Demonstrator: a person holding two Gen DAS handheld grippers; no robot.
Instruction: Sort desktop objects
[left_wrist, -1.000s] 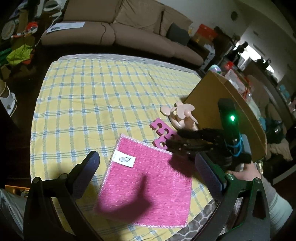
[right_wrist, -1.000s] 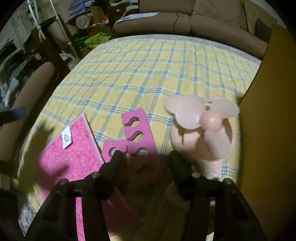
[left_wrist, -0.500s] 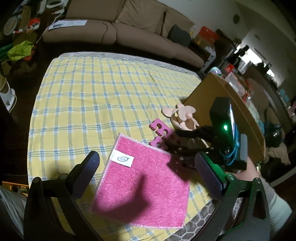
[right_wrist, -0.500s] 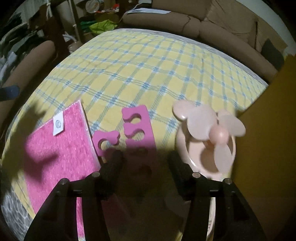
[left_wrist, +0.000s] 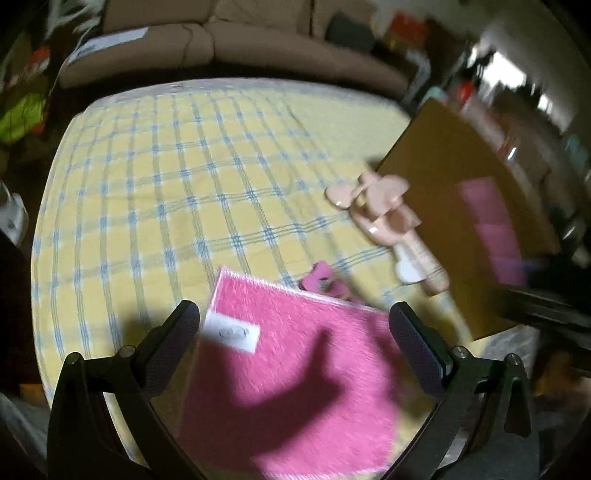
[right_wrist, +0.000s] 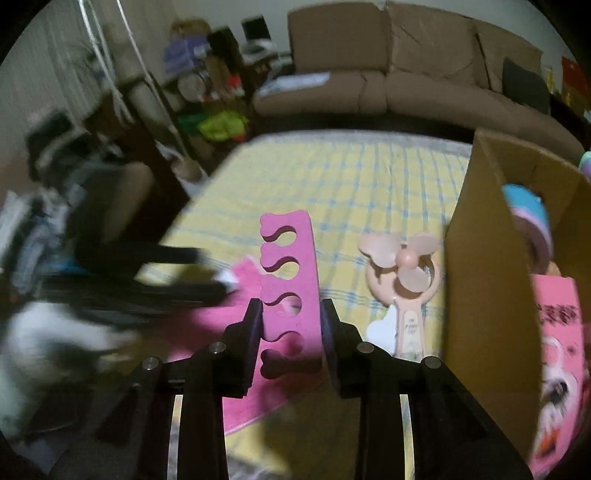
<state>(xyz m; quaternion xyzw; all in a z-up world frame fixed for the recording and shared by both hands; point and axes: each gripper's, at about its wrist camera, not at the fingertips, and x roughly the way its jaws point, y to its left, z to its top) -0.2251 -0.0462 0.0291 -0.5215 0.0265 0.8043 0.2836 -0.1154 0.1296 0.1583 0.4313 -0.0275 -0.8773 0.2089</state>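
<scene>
Right claw (right_wrist: 291, 310): clenched on the pink toe separator (right_wrist: 290, 266), one pad on each long edge, near its lower end.
Pink toe separator: stands upright between the right claw's pads, its notched side facing left in the right wrist view; most of its length rises above the fingertips, clear of the counter (right_wrist: 369, 173).
Second toe separator (left_wrist: 325, 282): lies on the counter just beyond the far edge of the pink cloth, partly hidden by it; blurred in the left wrist view.
Left claw (left_wrist: 291, 325): released, jaws wide apart with nothing between the pads; it hangs over the pink cloth (left_wrist: 295, 369).
Pink cloth: lies flat on the counter's near edge, white label at its left corner; the left claw's fingertips frame its far edge, and its shadow falls across the middle. Whether the pads touch the cloth cannot be told.
Pink hand fan (right_wrist: 404, 280): lies on the counter, blades away from the camera and handle toward it, right of the held toe separator and just beside the cardboard box (right_wrist: 487, 280); no claw touches it.
Cardboard box: stands open at the counter's right side; inside show a pink packet (right_wrist: 557, 354) and a blue and lilac roll (right_wrist: 532, 214).
Counter: covered by a yellow cloth with blue checks.
Room behind: a brown sofa (right_wrist: 406, 74) beyond the far edge of the counter.
</scene>
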